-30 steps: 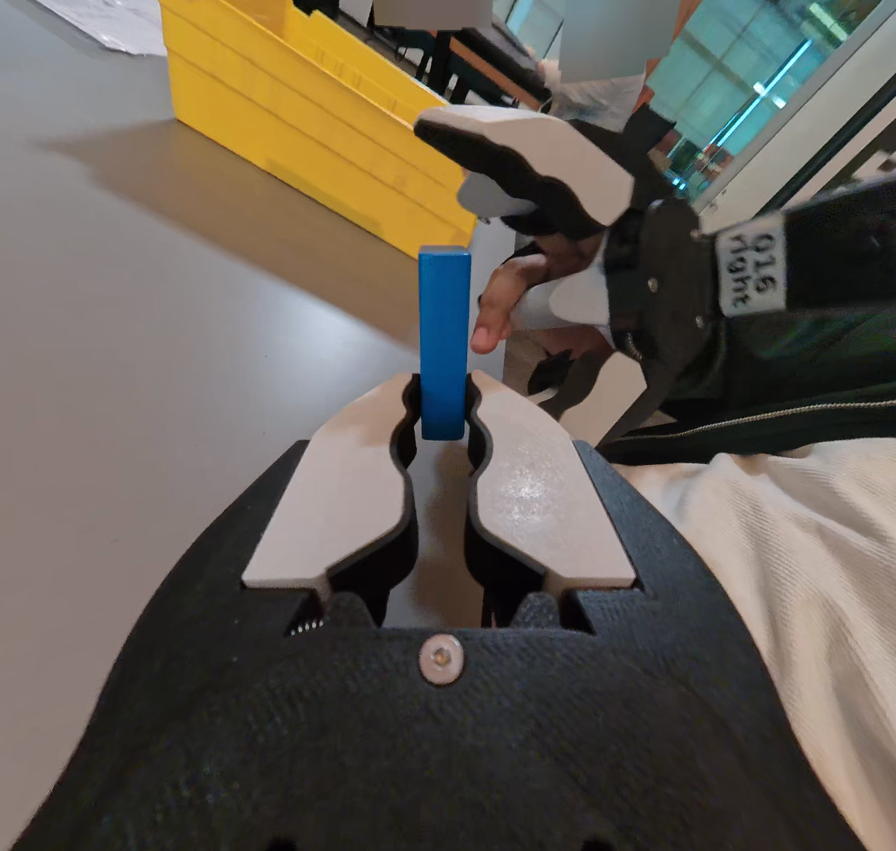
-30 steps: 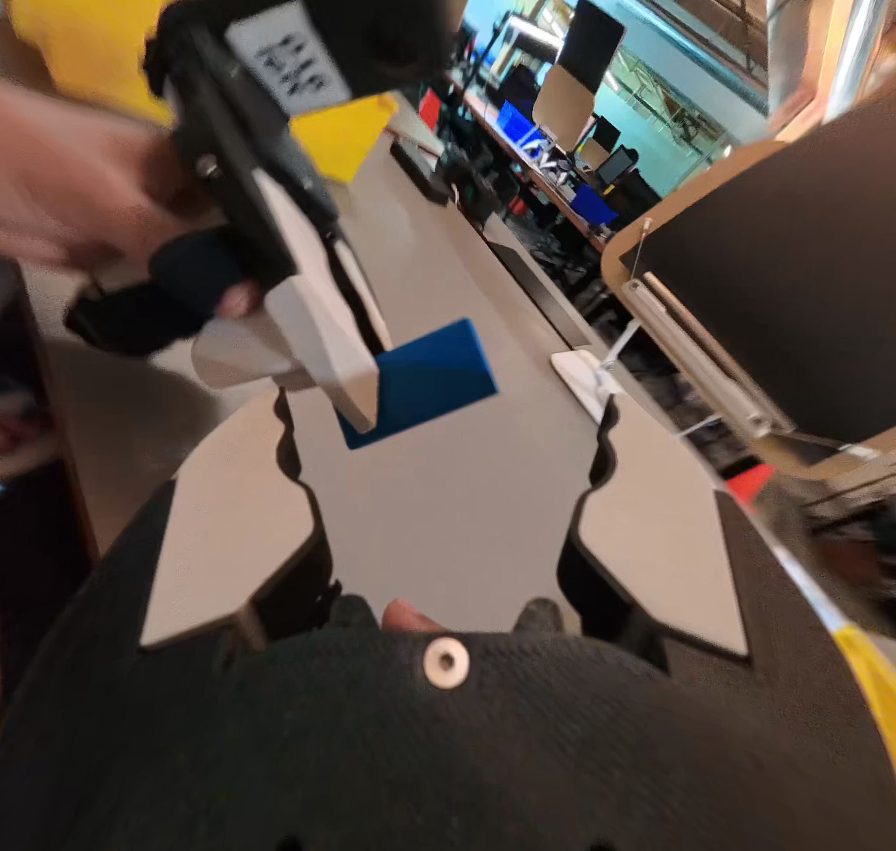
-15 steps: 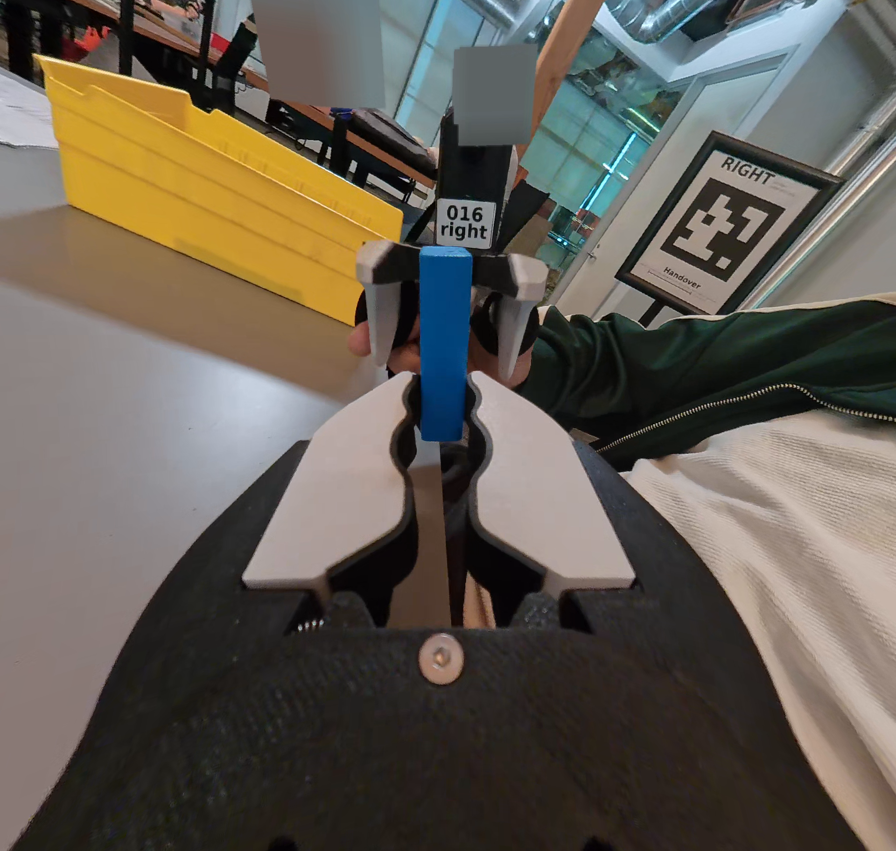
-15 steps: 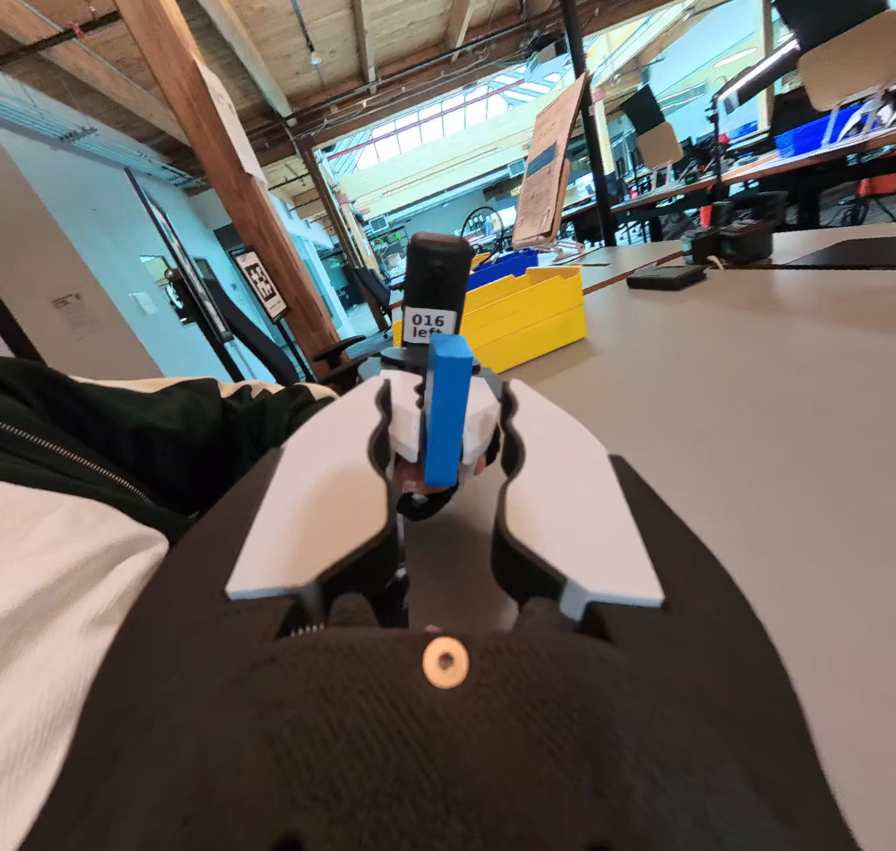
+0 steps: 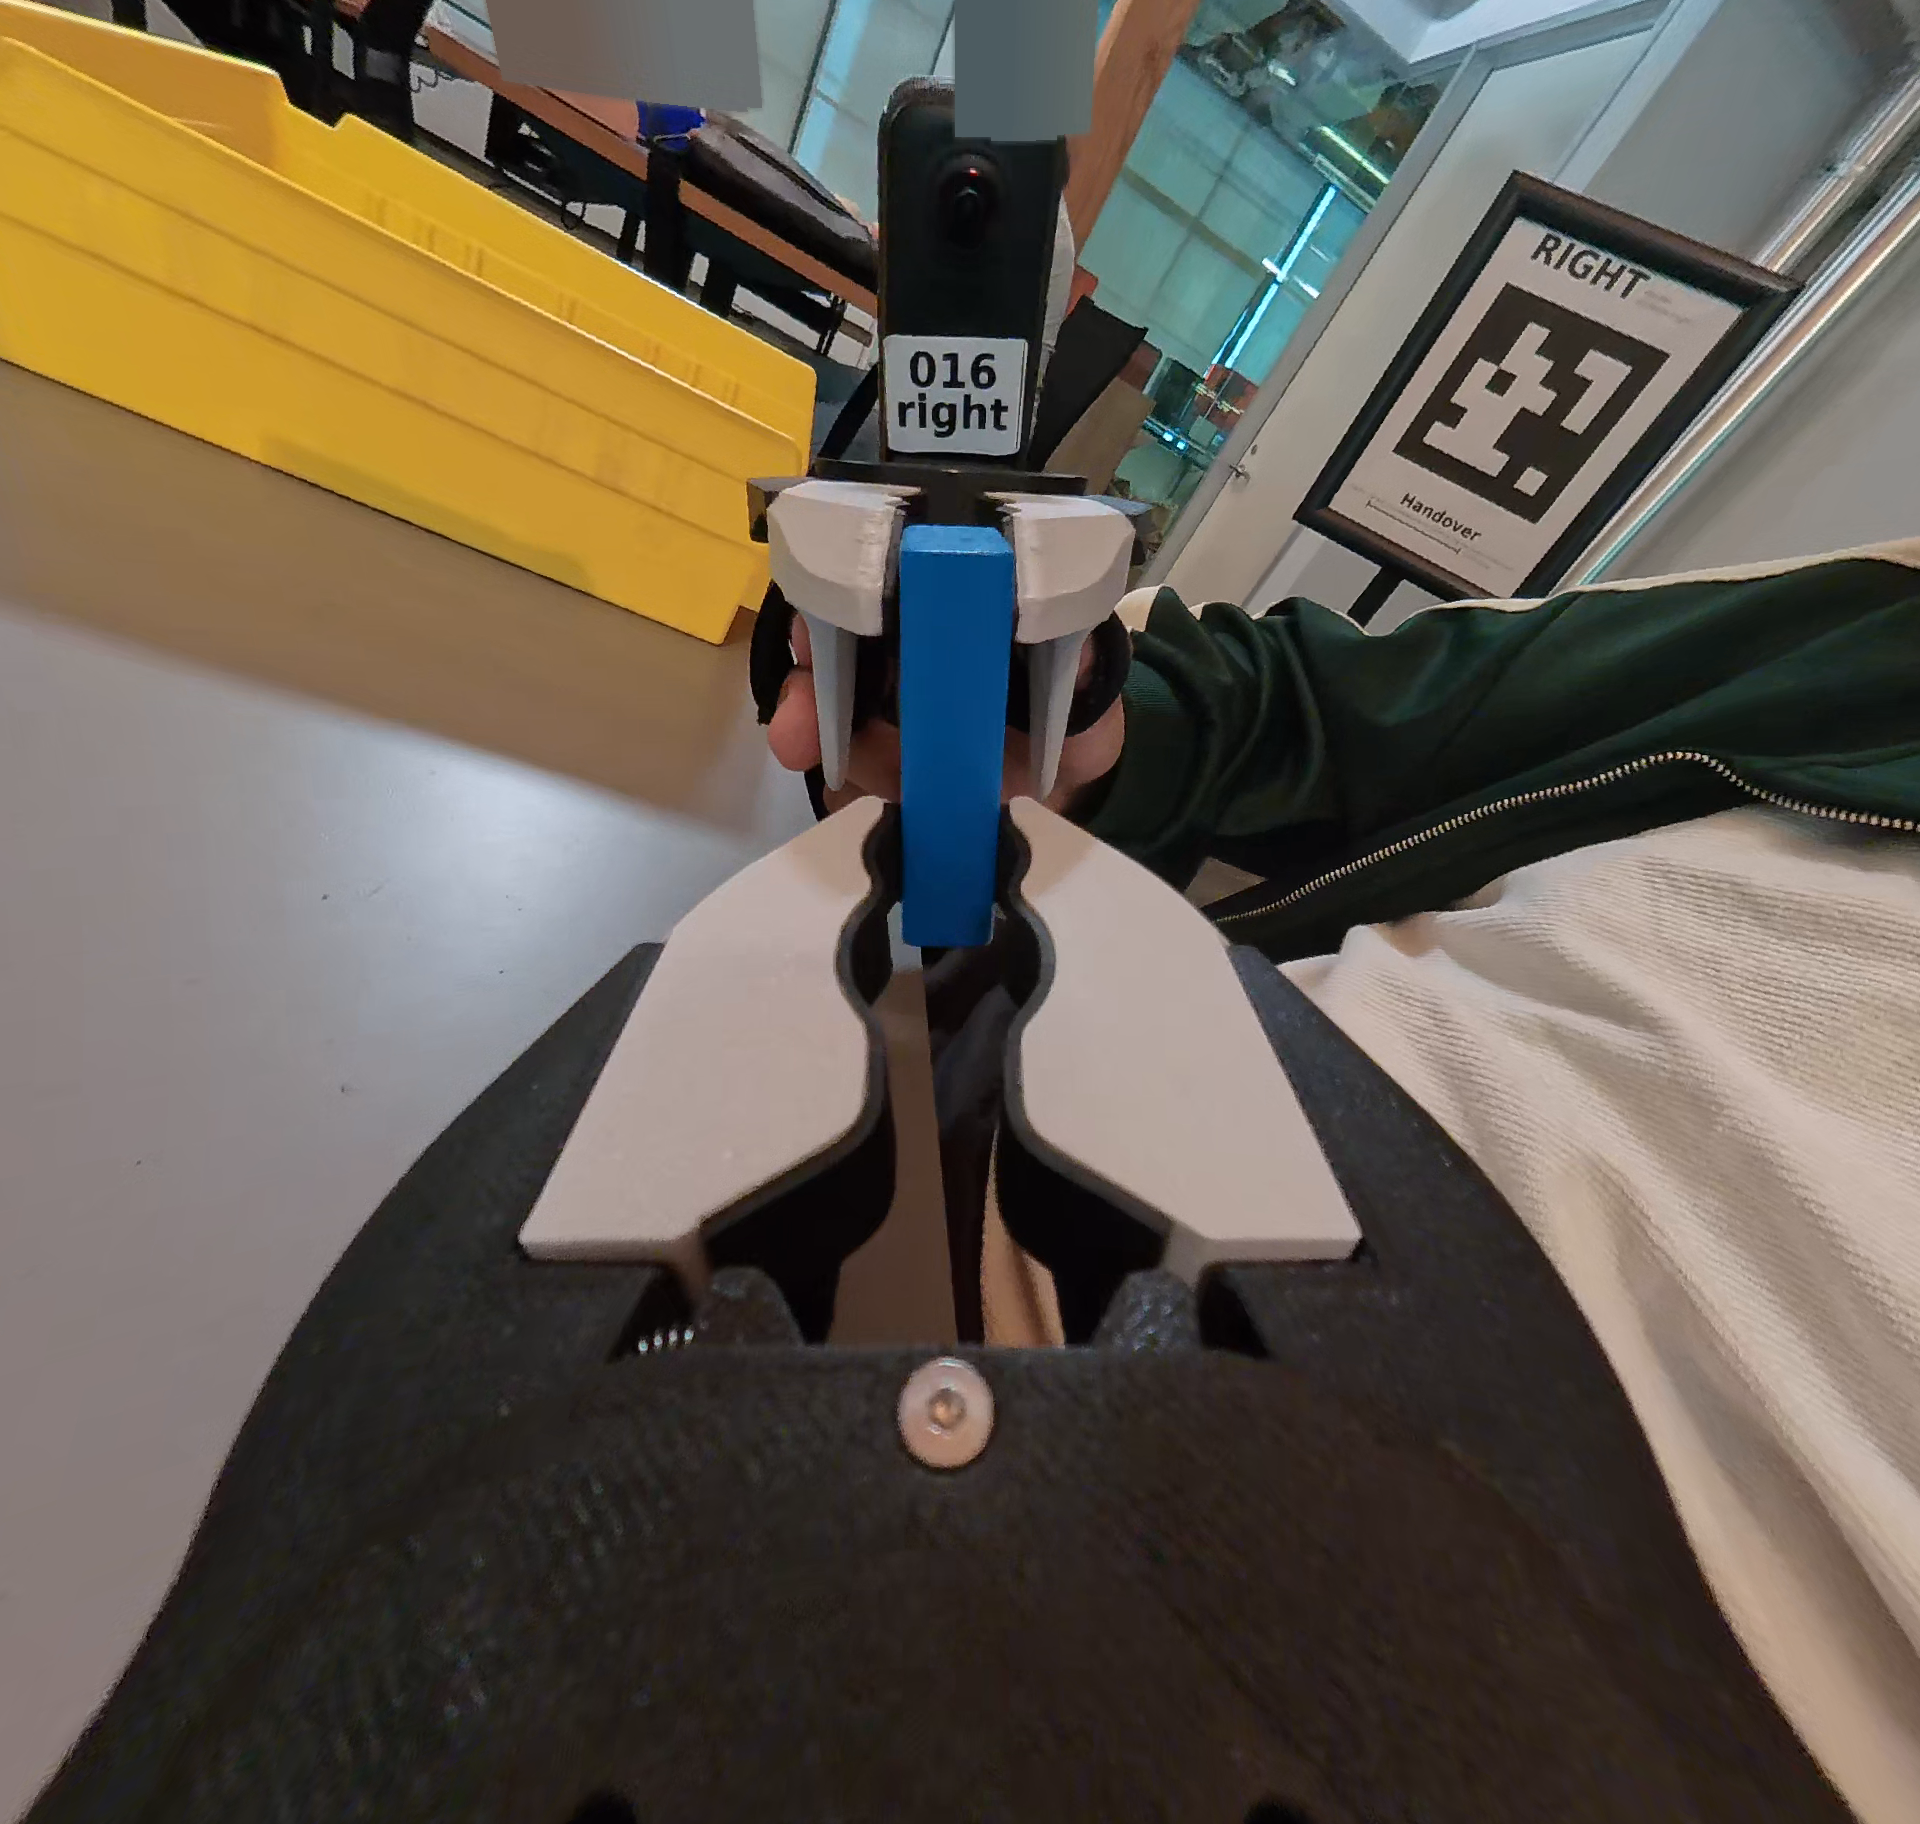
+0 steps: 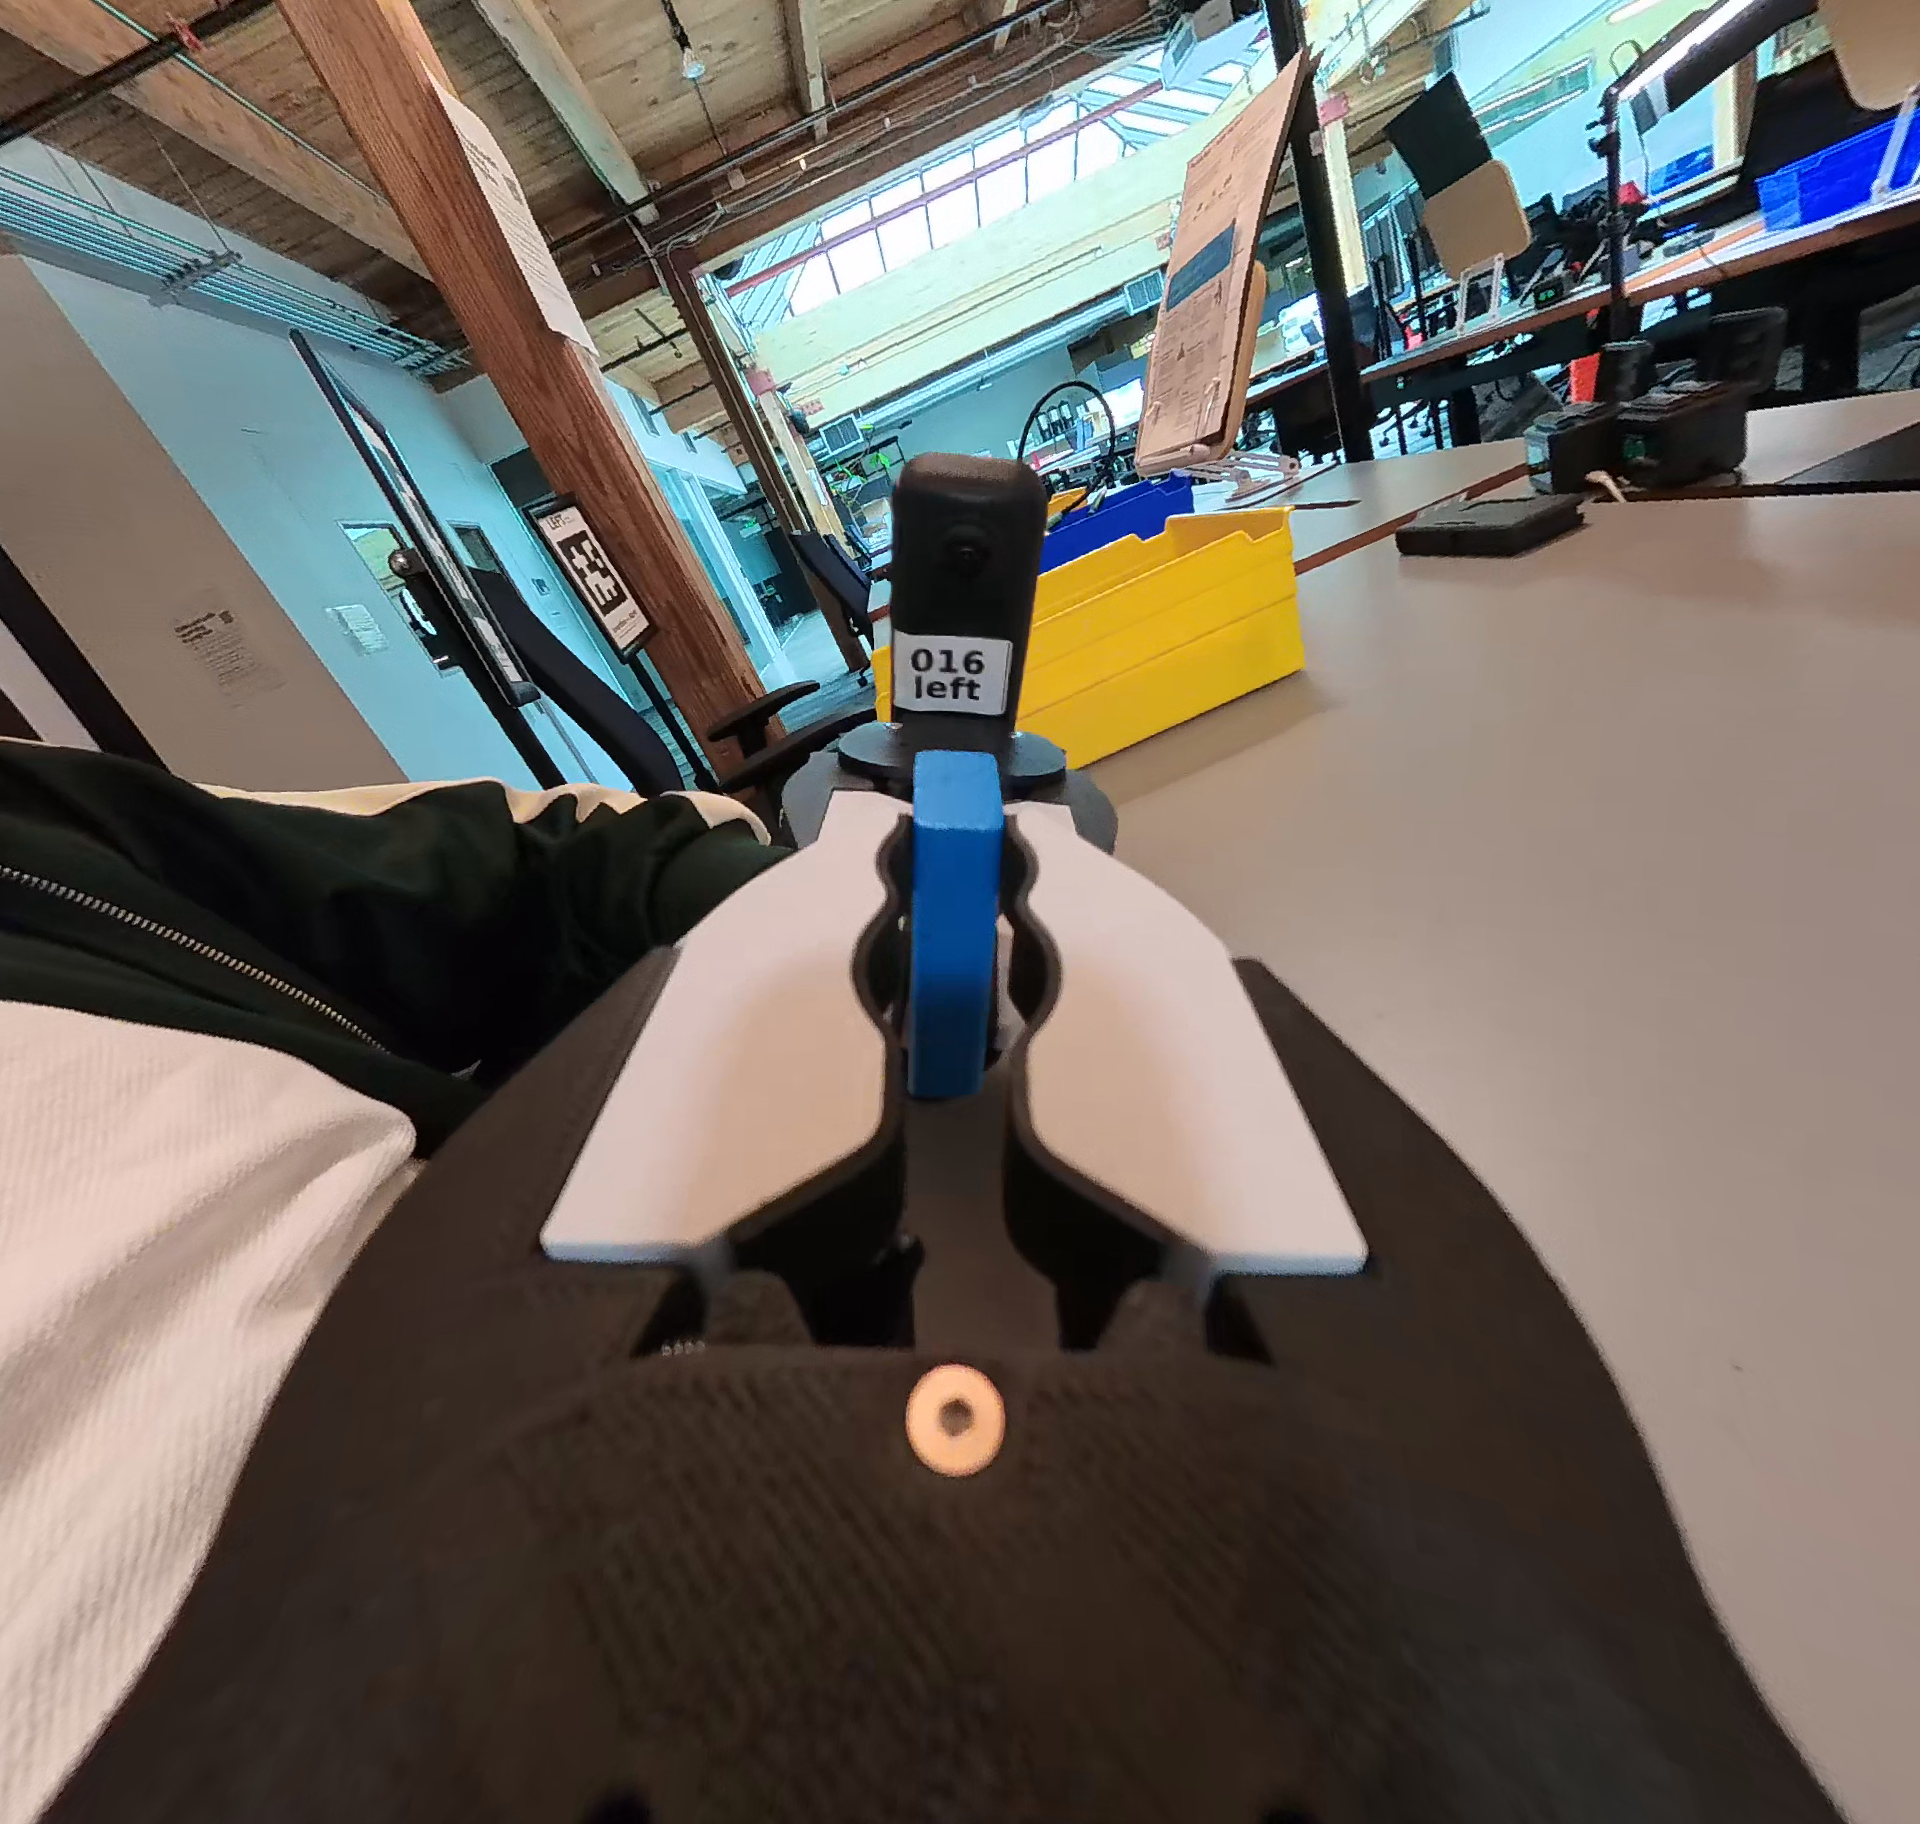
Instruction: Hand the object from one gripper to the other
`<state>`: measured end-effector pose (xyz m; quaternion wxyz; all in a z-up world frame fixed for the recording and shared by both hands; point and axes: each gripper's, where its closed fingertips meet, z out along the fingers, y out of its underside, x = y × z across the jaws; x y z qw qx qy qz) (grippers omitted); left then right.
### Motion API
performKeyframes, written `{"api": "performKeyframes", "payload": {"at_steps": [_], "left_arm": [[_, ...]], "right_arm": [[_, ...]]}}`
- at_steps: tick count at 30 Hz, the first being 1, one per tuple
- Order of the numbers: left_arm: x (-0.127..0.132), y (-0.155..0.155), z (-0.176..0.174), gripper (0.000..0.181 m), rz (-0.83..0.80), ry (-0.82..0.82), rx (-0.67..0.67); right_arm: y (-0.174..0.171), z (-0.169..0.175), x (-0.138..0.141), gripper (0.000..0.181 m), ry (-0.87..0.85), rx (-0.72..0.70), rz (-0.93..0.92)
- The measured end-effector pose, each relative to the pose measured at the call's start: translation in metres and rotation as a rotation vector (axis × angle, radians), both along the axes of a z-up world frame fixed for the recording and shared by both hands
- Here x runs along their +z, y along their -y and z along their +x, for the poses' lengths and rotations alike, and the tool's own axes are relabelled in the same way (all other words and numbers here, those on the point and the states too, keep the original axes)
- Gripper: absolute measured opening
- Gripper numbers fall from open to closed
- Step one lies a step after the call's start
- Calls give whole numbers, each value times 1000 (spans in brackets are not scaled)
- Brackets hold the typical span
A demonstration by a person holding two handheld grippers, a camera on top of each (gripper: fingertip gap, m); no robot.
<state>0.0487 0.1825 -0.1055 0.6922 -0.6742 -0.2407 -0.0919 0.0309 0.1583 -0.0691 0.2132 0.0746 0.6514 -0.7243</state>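
A long blue block [image 5: 954,735] is held in the air between the two grippers, above the grey table [image 5: 260,891]. My left gripper [image 5: 951,839] is shut on its near end. The right gripper [image 5: 951,574] faces it, with its white fingers [image 5: 831,569] pressed on both sides of the block's far end. In the right wrist view, my right gripper [image 6: 954,834] is shut on the blue block [image 6: 951,943]. The left gripper's black camera body [image 6: 966,548] stands just behind it, and its fingers are mostly hidden.
A yellow bin [image 5: 364,320] stands on the table to the left; it also shows in the right wrist view [image 6: 1164,621] with a blue bin [image 6: 1122,517] behind it. A framed marker sign [image 5: 1527,392] stands at the right. A person's green sleeve [image 5: 1507,714] is close by. Black devices [image 6: 1486,527] lie farther off. The grippers' ends are close to 4 cm from one another.
The right gripper swung round to face the left one, moved over the block's far end and closed on it. The left gripper kept its hold throughout.
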Motion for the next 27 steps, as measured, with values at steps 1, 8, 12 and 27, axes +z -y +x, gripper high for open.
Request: {"api": "performKeyframes", "payload": {"at_steps": [1,8,12,27], "left_arm": [[0,0,0,15,3,5,-2],[-1,1,-1,25,60,82,-27],[-1,2,-3,26,73,104,-30],[-3,2,0,18,63,100,-57]], "right_arm": [[0,0,0,16,1,1,0],[-6,-10,5,16,46,-21,-30],[-8,-13,4,16,79,-20,-36],[-1,-2,-2,16,12,1,16]]}}
